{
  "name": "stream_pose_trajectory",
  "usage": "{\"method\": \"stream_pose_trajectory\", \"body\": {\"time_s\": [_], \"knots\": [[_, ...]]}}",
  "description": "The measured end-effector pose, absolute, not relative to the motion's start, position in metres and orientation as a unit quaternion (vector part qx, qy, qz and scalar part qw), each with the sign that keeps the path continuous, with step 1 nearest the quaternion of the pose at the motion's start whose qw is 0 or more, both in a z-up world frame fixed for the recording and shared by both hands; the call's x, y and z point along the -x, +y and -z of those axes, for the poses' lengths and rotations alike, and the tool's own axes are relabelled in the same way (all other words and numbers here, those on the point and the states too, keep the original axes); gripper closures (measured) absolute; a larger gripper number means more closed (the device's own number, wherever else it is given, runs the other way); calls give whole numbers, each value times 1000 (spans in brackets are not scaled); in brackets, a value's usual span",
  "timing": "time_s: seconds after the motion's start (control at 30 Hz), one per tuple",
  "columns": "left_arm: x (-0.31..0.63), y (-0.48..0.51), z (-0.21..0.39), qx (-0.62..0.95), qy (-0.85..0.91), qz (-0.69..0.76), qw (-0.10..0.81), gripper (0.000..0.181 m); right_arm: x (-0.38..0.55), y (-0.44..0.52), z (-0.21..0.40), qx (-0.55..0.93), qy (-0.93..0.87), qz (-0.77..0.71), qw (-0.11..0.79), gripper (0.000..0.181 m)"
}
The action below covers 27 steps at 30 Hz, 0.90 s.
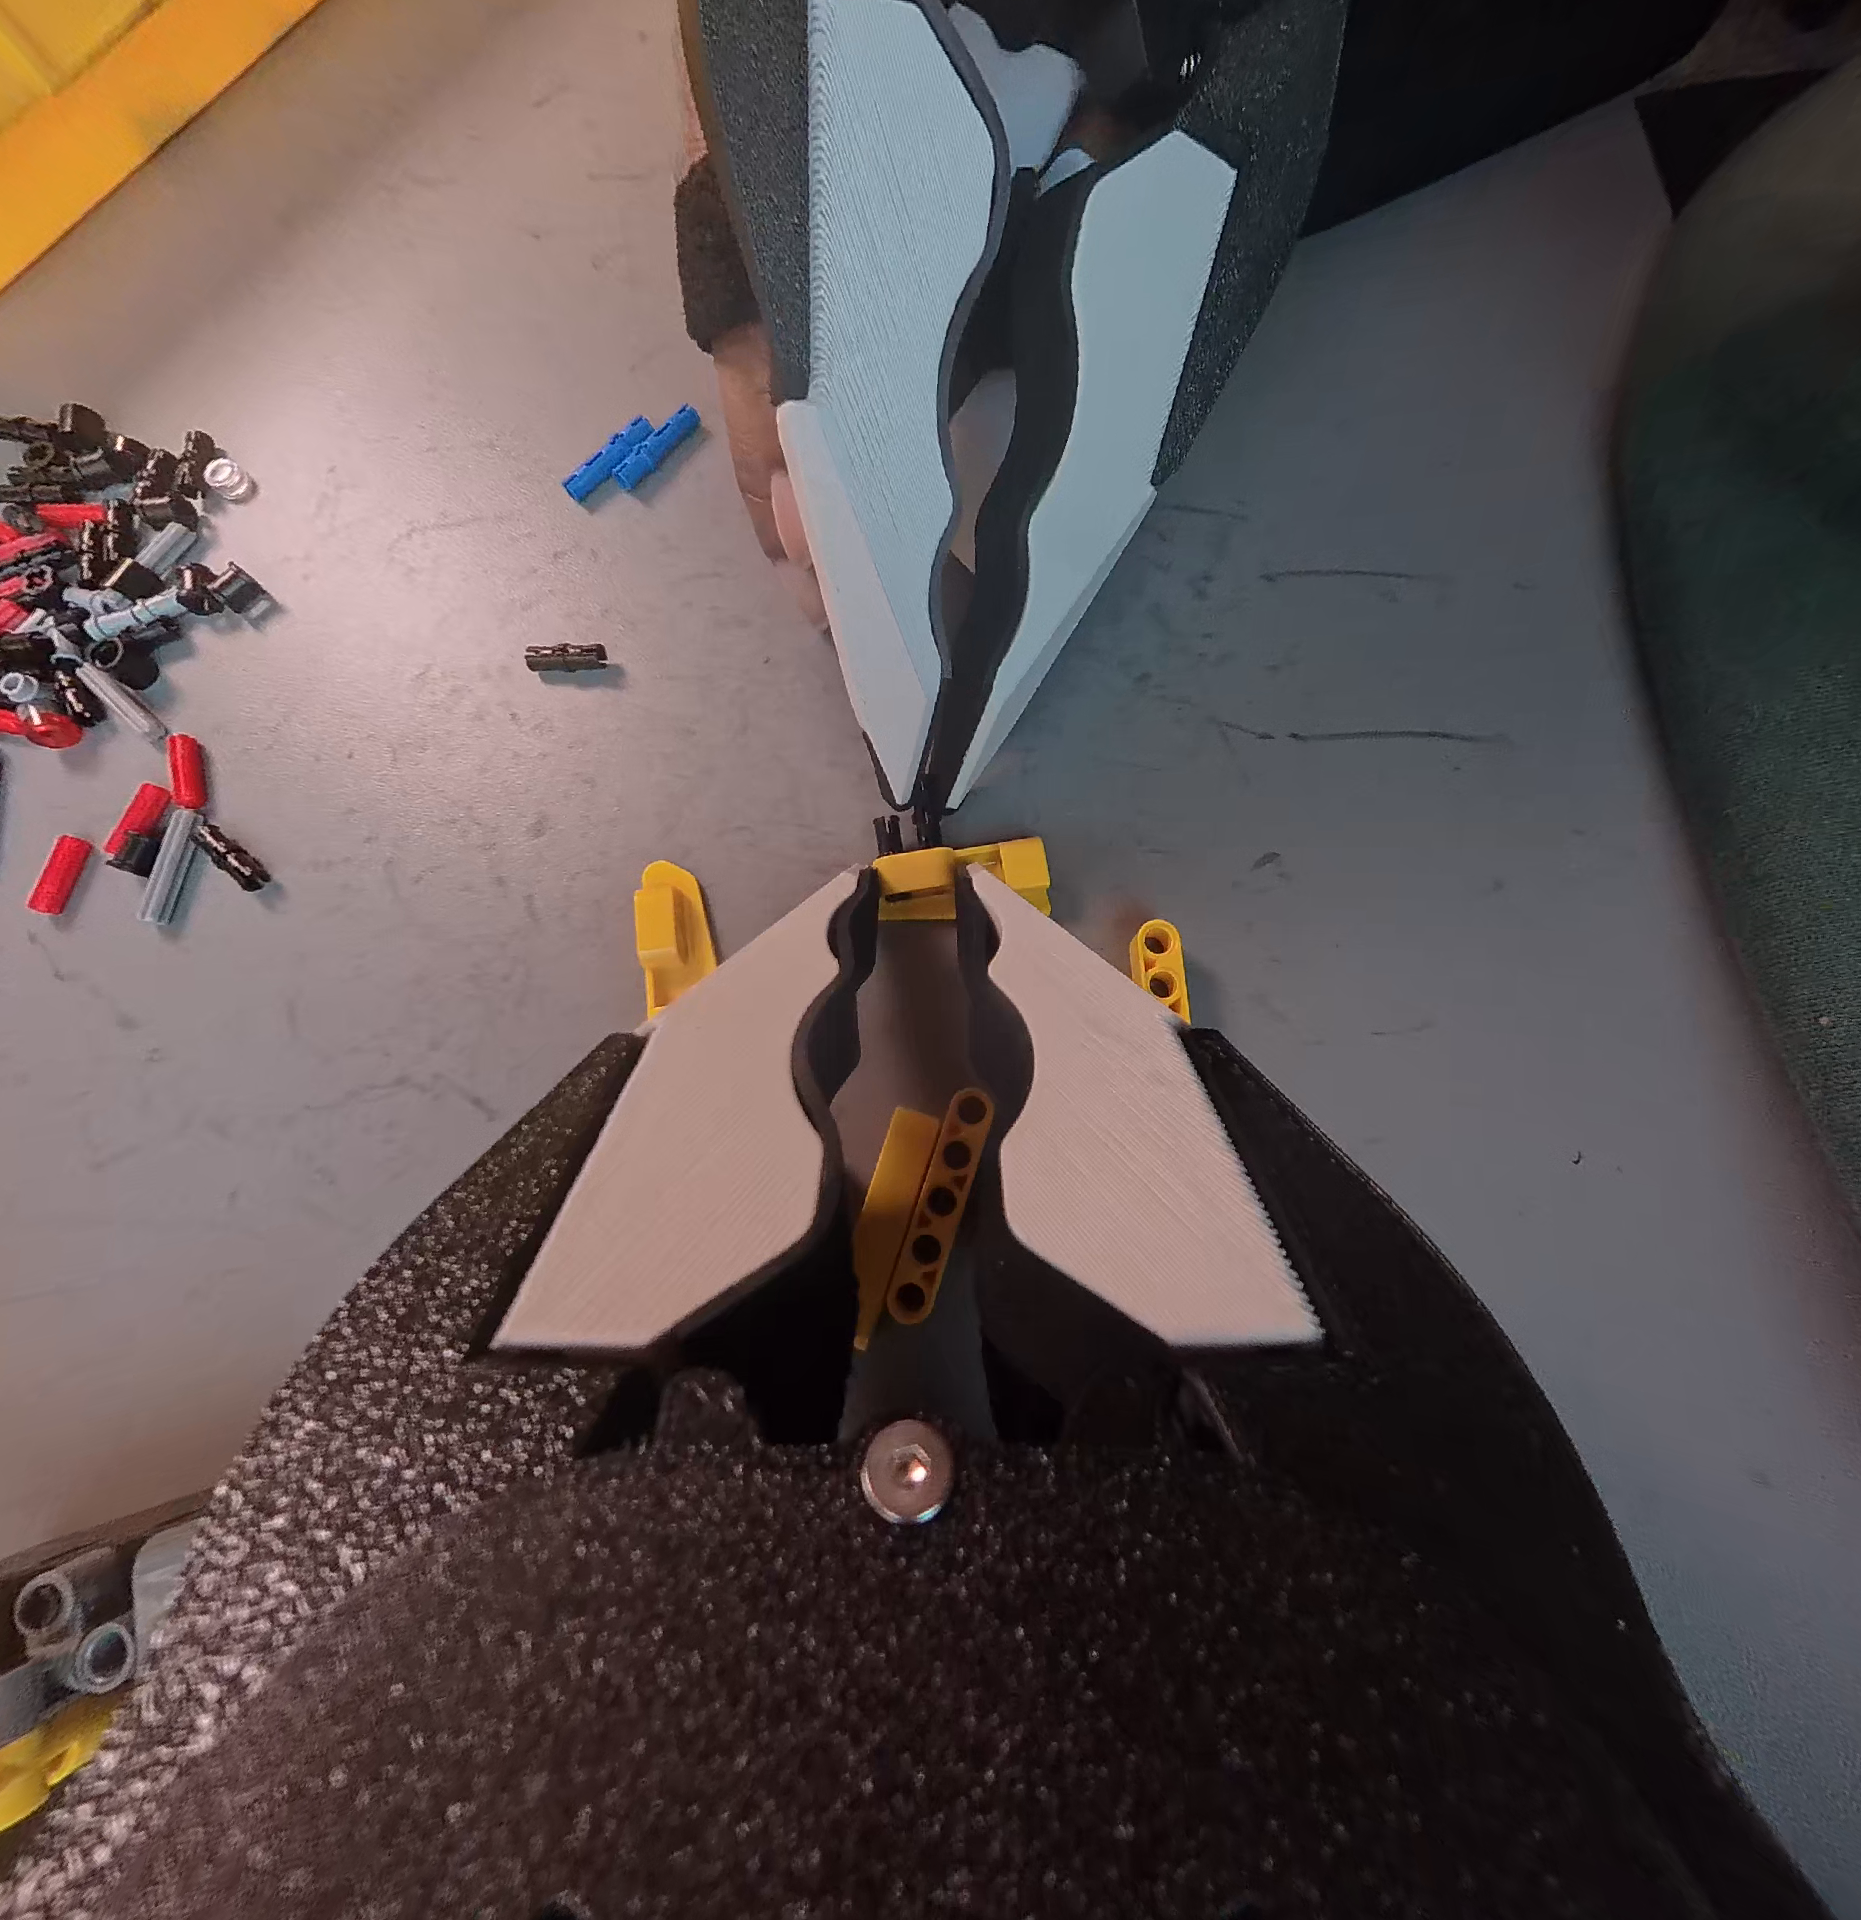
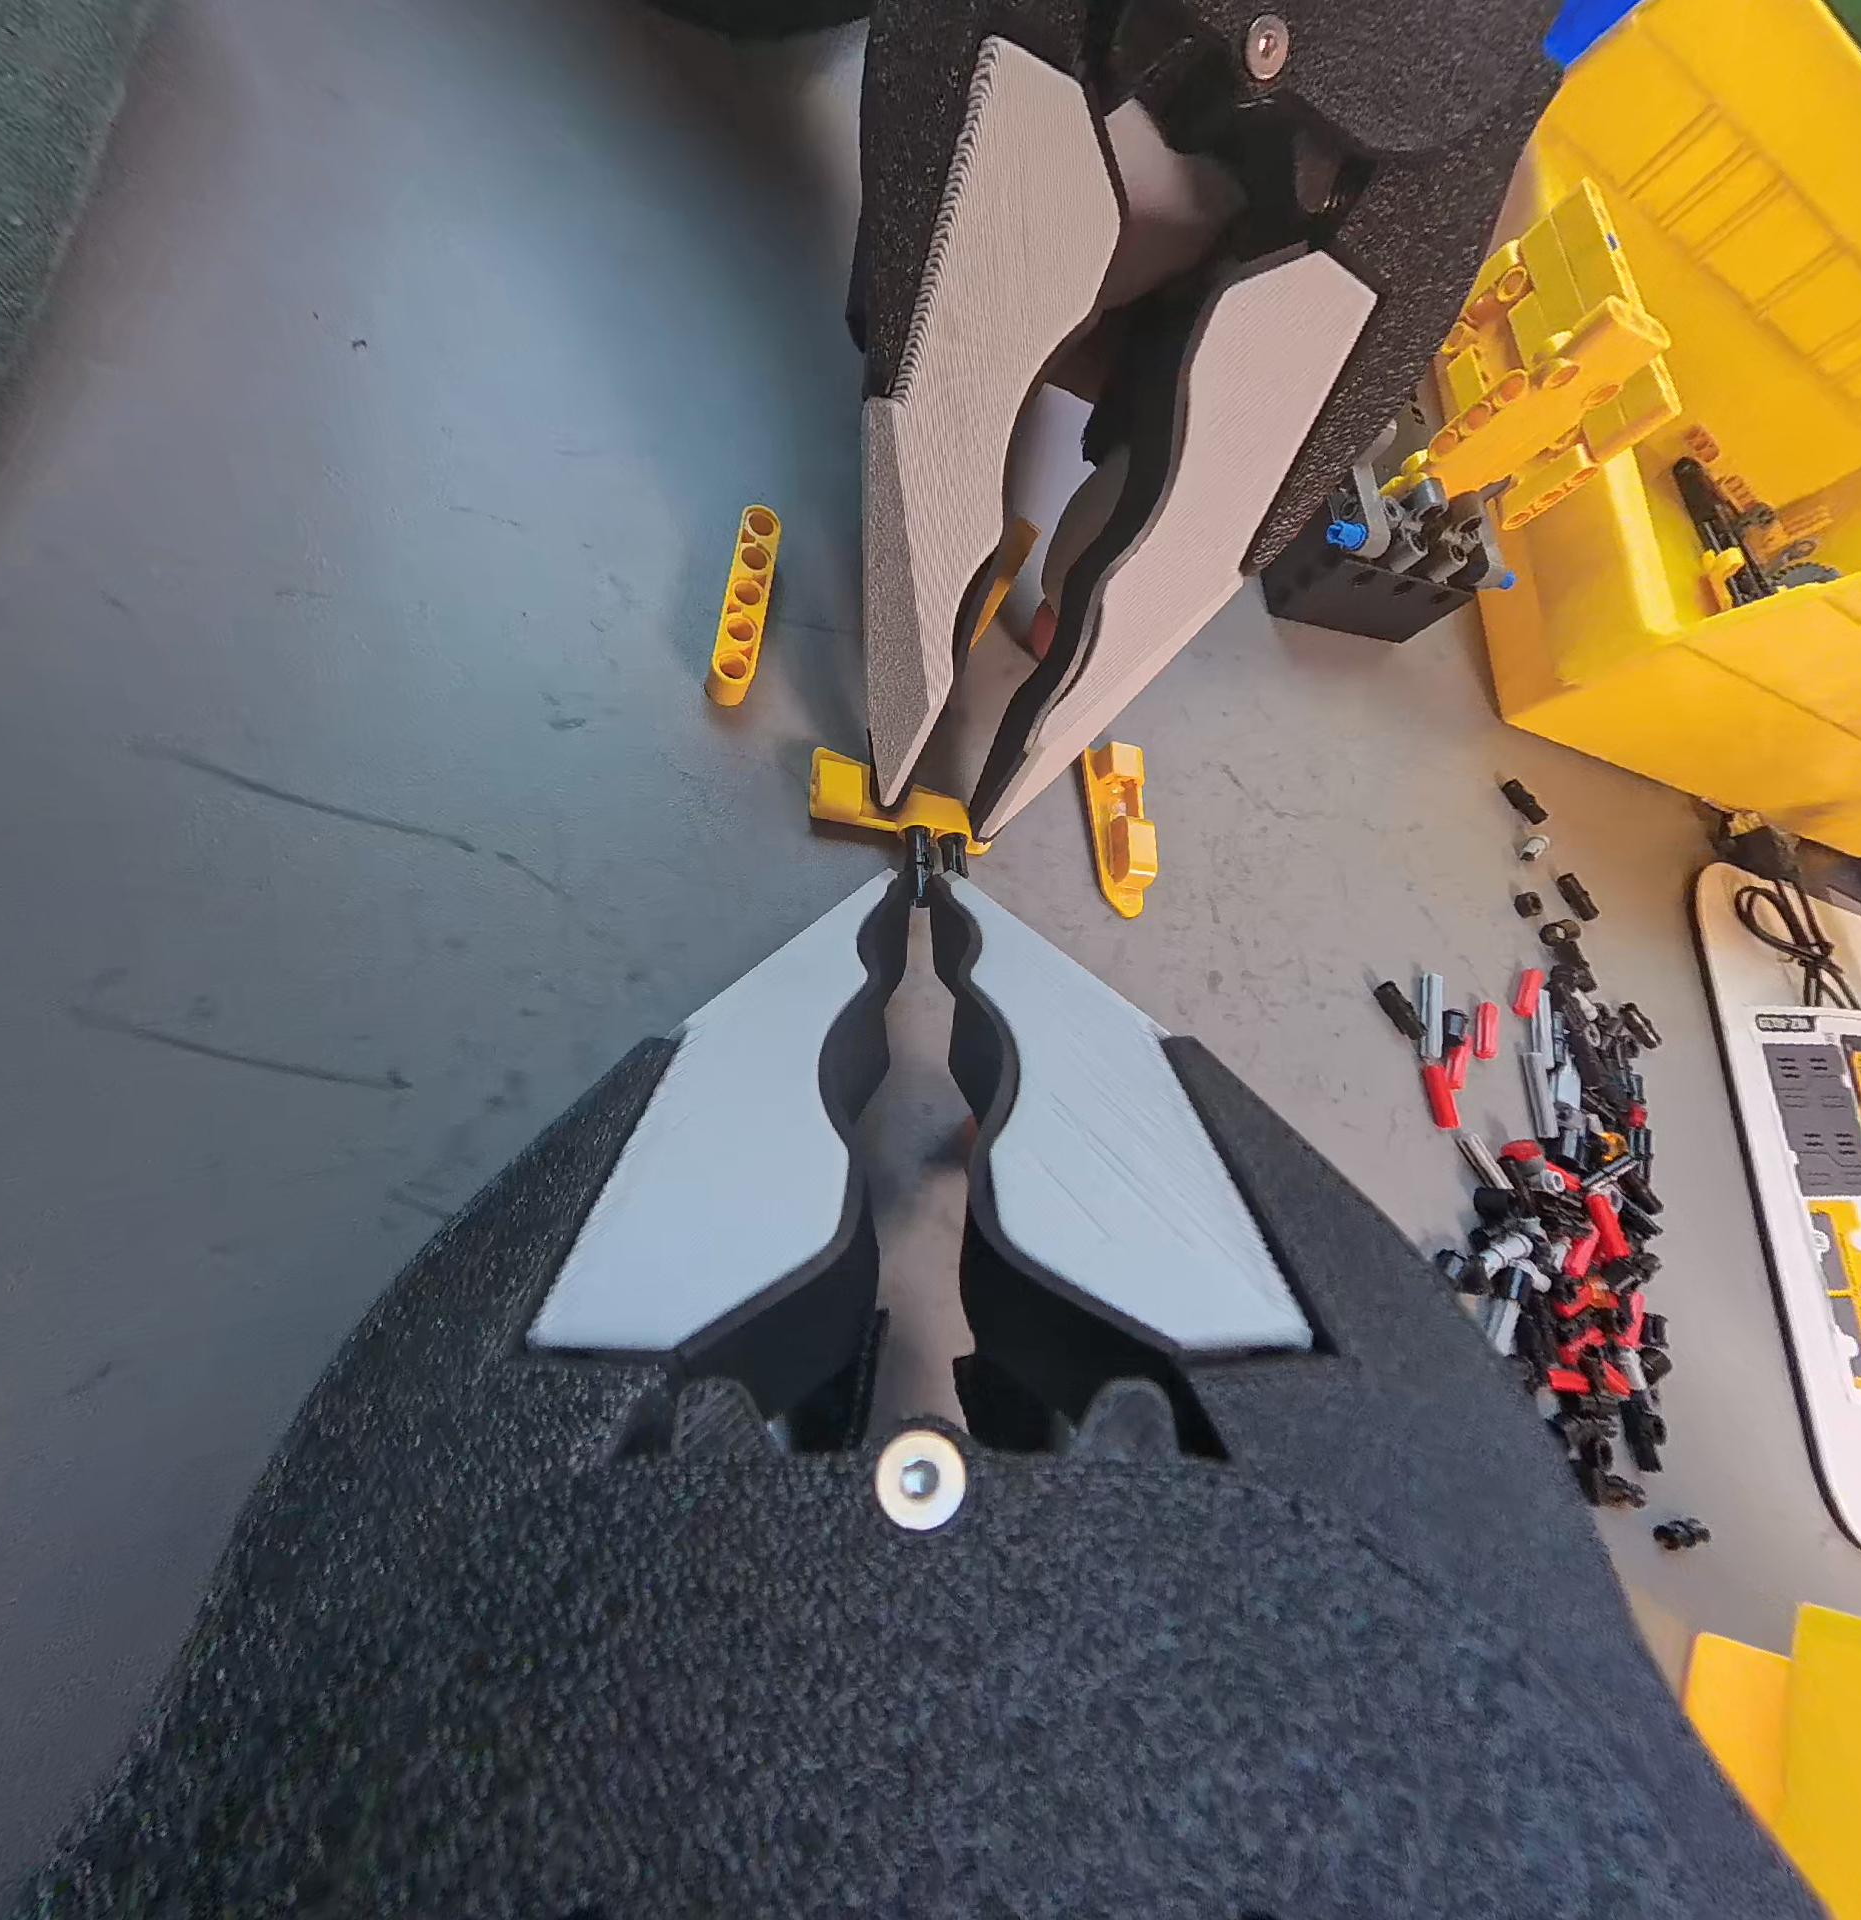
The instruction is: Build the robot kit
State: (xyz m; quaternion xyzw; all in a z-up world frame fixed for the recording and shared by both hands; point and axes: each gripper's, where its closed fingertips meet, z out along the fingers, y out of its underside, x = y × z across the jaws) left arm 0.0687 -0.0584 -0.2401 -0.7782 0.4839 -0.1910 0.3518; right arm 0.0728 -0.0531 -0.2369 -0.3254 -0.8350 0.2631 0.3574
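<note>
My left gripper (image 1: pixel 915 878) is shut on a small yellow brick piece (image 1: pixel 910 899) and holds it just above the grey table. My right gripper (image 2: pixel 918 885) is shut on a short black pin (image 2: pixel 920 862), whose tip meets the edge of the yellow piece (image 2: pixel 843 798). A second black pin (image 2: pixel 953 852) sticks out of that piece beside it. The two grippers meet tip to tip: the right gripper (image 1: pixel 921 805) comes in from the top of the left wrist view, and the left gripper (image 2: pixel 926 816) from the top of the right wrist view.
Loose yellow parts lie around: a holed beam (image 2: pixel 744 603), a flat piece (image 2: pixel 1118 831), a beam (image 1: pixel 936 1205) under my left fingers. A pile of black, red and grey pins (image 2: pixel 1570 1226), blue pins (image 1: pixel 635 452), a yellow bin (image 2: pixel 1736 623), a part-built model (image 2: pixel 1425 540) and a printed sheet (image 2: pixel 1819 1195) sit nearby. The grippers are tip to tip, or close to it. The part-built model (image 2: pixel 1425 540) is about equally far from each gripper, around 15 cm. The left camera catches it too, in the left wrist view (image 1: pixel 23 1619).
</note>
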Motion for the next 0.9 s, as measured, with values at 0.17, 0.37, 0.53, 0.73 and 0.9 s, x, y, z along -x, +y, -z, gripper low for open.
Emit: {"method": "stream_pose_trajectory", "body": {"time_s": [0.17,0.37,0.53,0.73,0.9], "knots": [[-69,-58,240,776,486,190,353,168,-73,-54,237,296,-845,-273,351,178],[-69,-58,240,773,491,188,356,168,-73,-54,237,275,-851,-271,356,178],[-69,-58,240,771,493,187,357,169,-73,-55,237,261,-857,-281,343,179],[-69,-58,239,772,491,194,354,169,-73,-55,238,256,-867,-278,325,179],[-69,-57,239,773,489,189,357,169,-73,-55,238,257,-867,-287,315,179]]}}
